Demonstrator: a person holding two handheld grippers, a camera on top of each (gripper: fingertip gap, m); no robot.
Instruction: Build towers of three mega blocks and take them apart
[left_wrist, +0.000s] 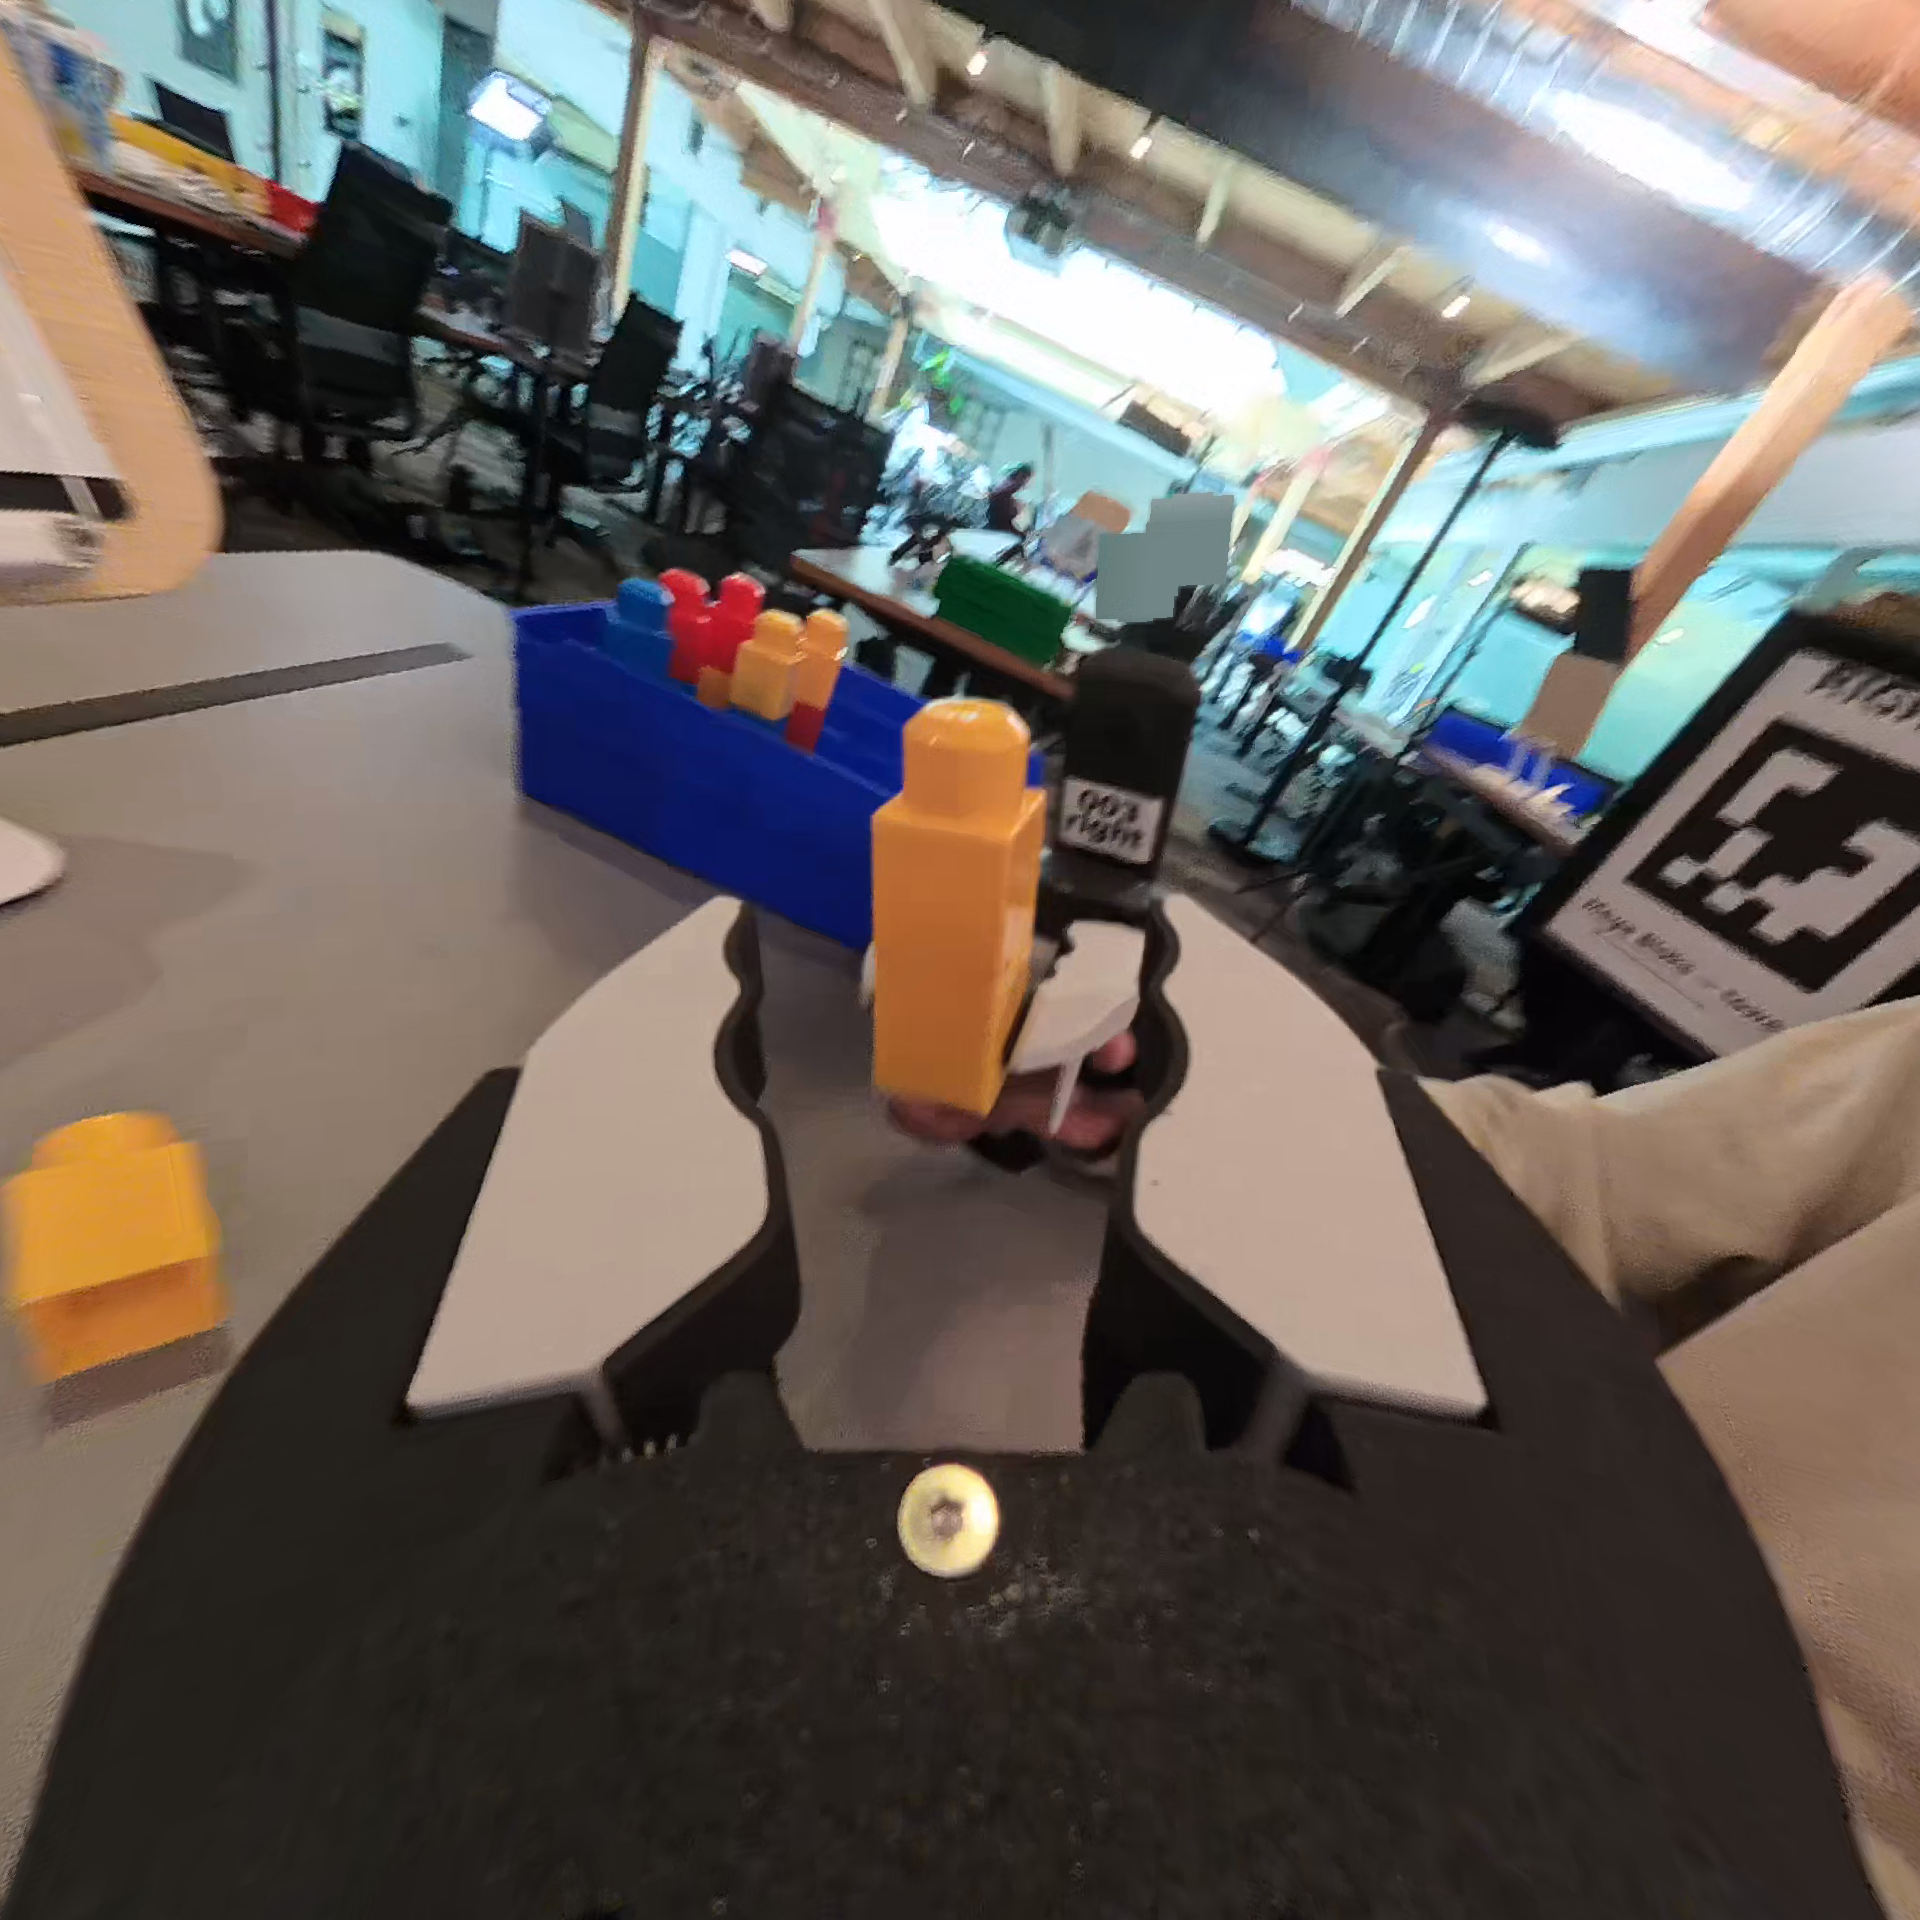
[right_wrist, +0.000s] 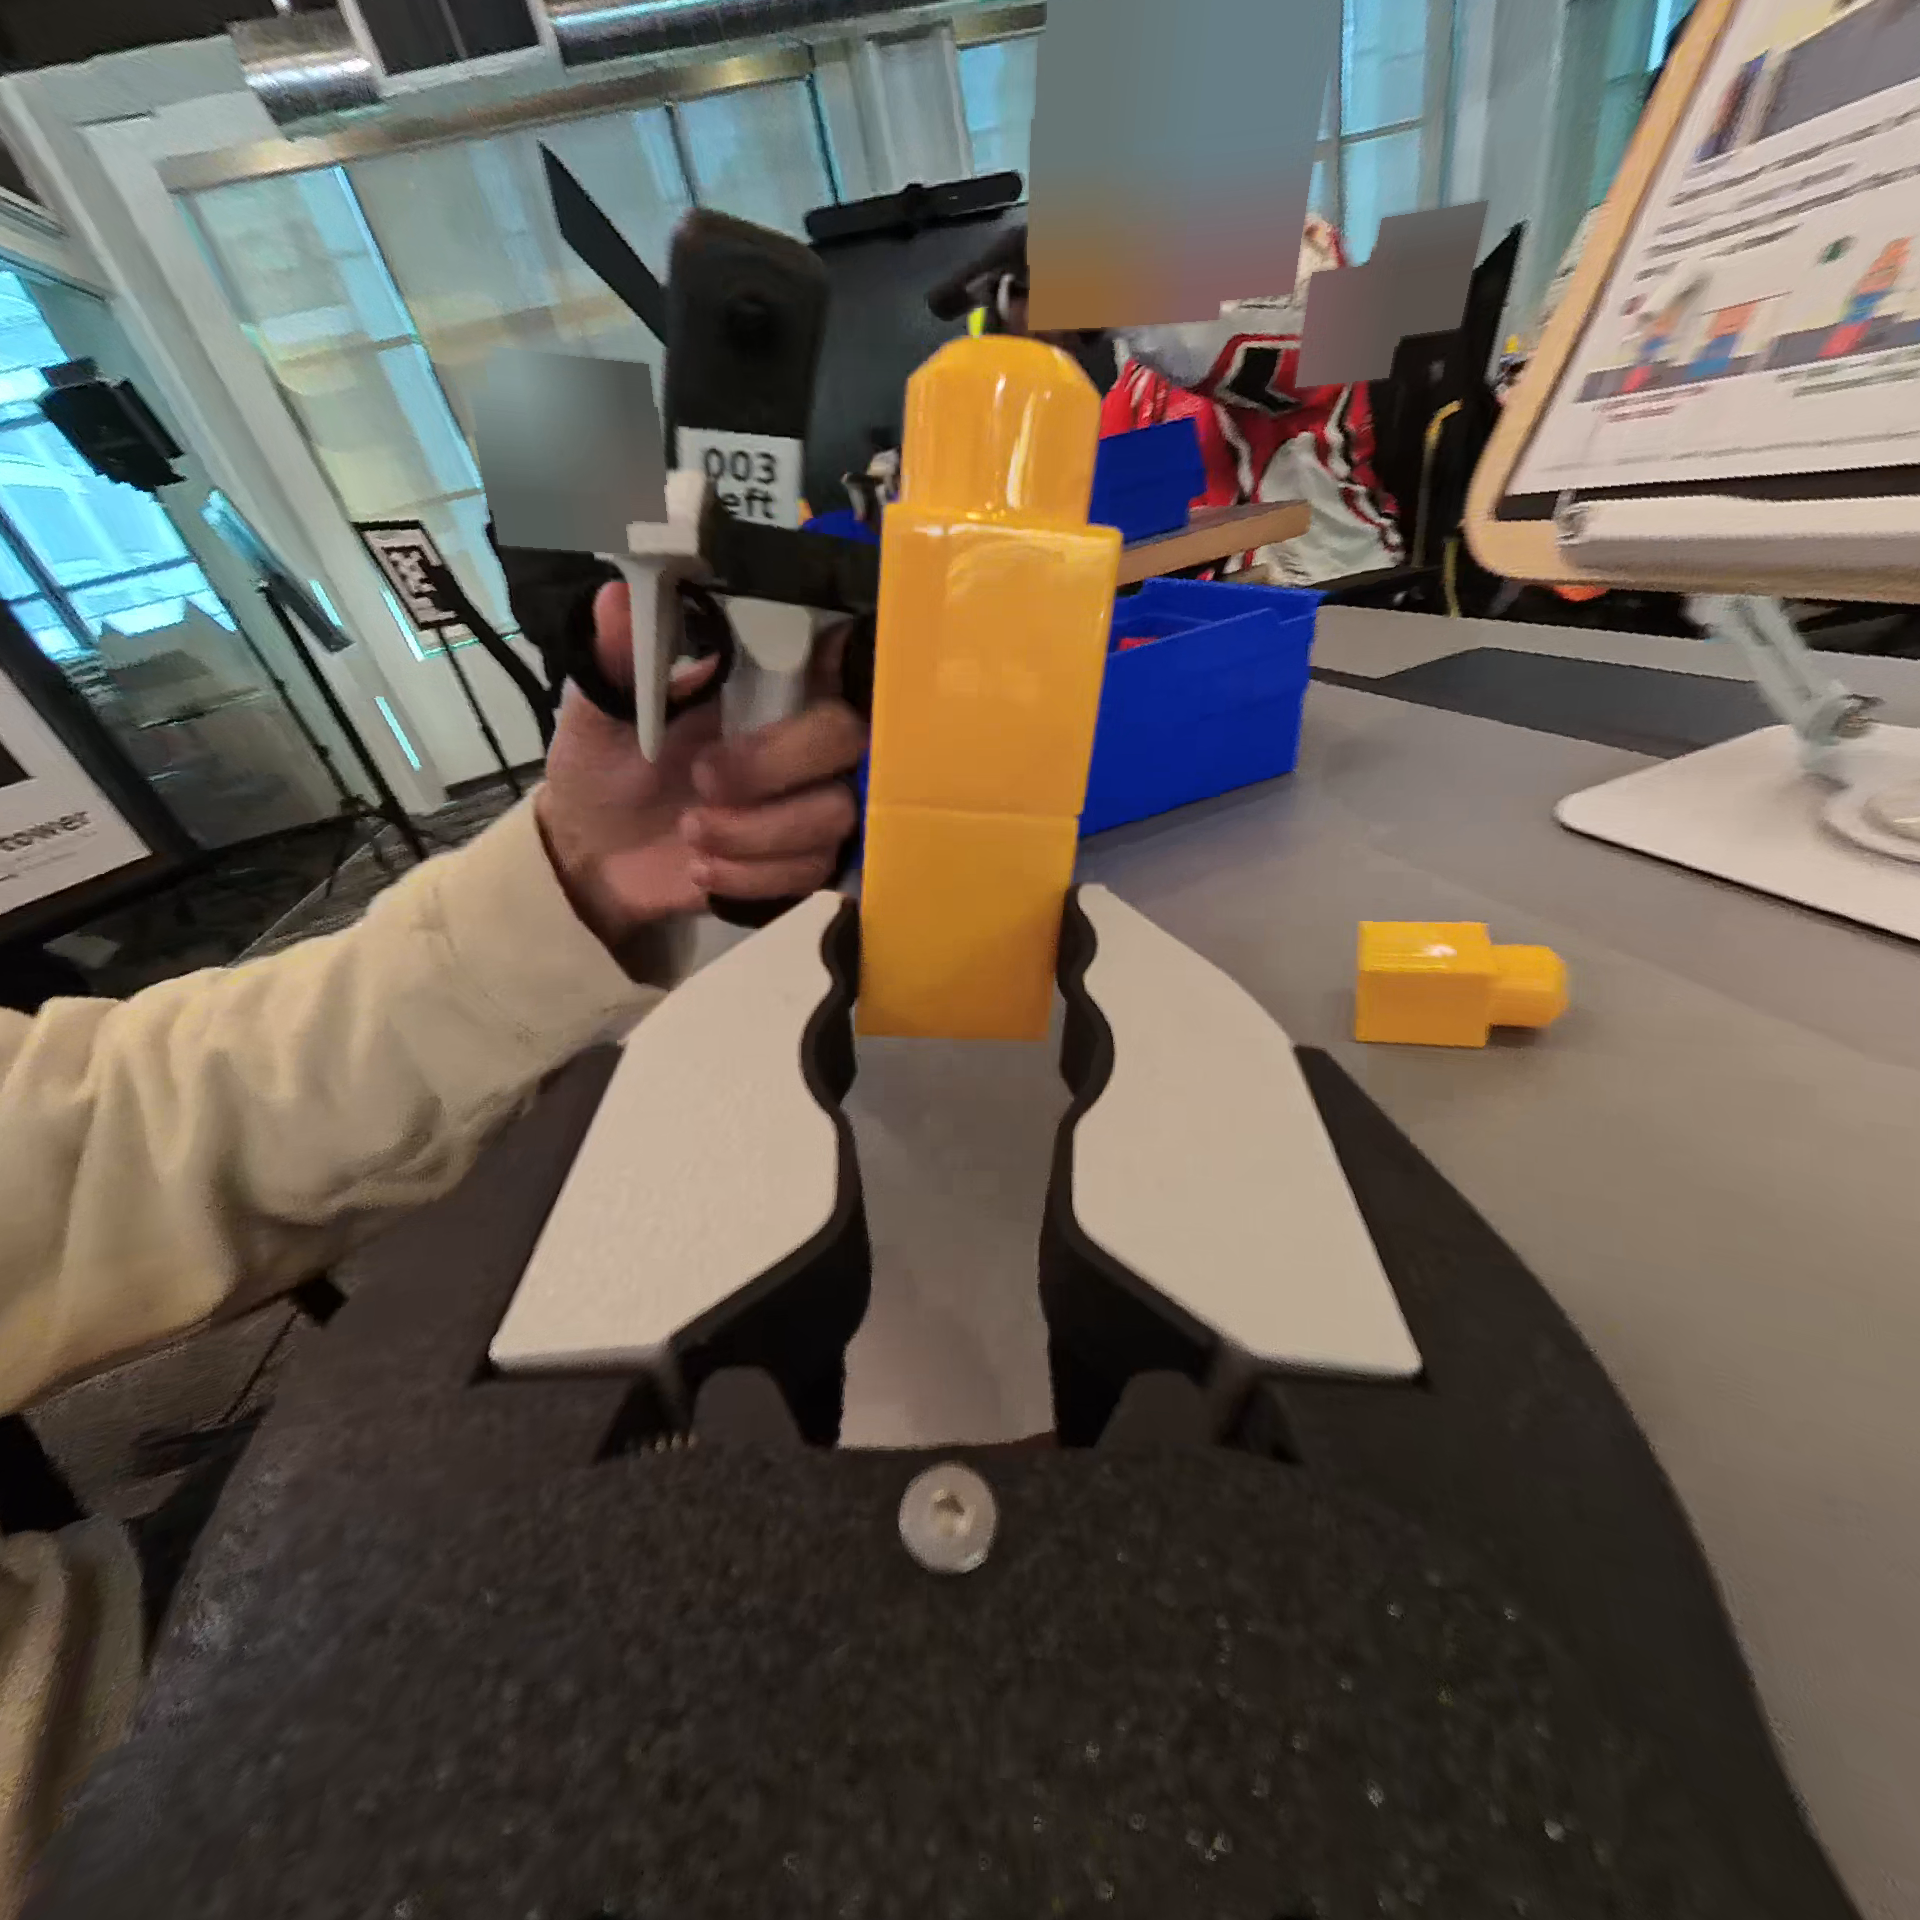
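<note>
In the left wrist view, the left claw (left_wrist: 951, 997) stands wide apart at frame centre with nothing clamped. Beyond it an upright yellow stack (left_wrist: 956, 935) is held up by the right claw. A loose yellow block (left_wrist: 109, 1242) lies on the grey table (left_wrist: 312, 935) at the left edge, and a blue bin (left_wrist: 675, 769) of blocks sits at upper centre.

In the right wrist view, the right claw (right_wrist: 956, 971) is clamped on the stack's (right_wrist: 982, 727) bottom block, pads pressing both sides, at frame centre. The loose block (right_wrist: 1455, 982) lies on its side at the right. The bin (right_wrist: 1195, 696) stands behind the stack.
</note>
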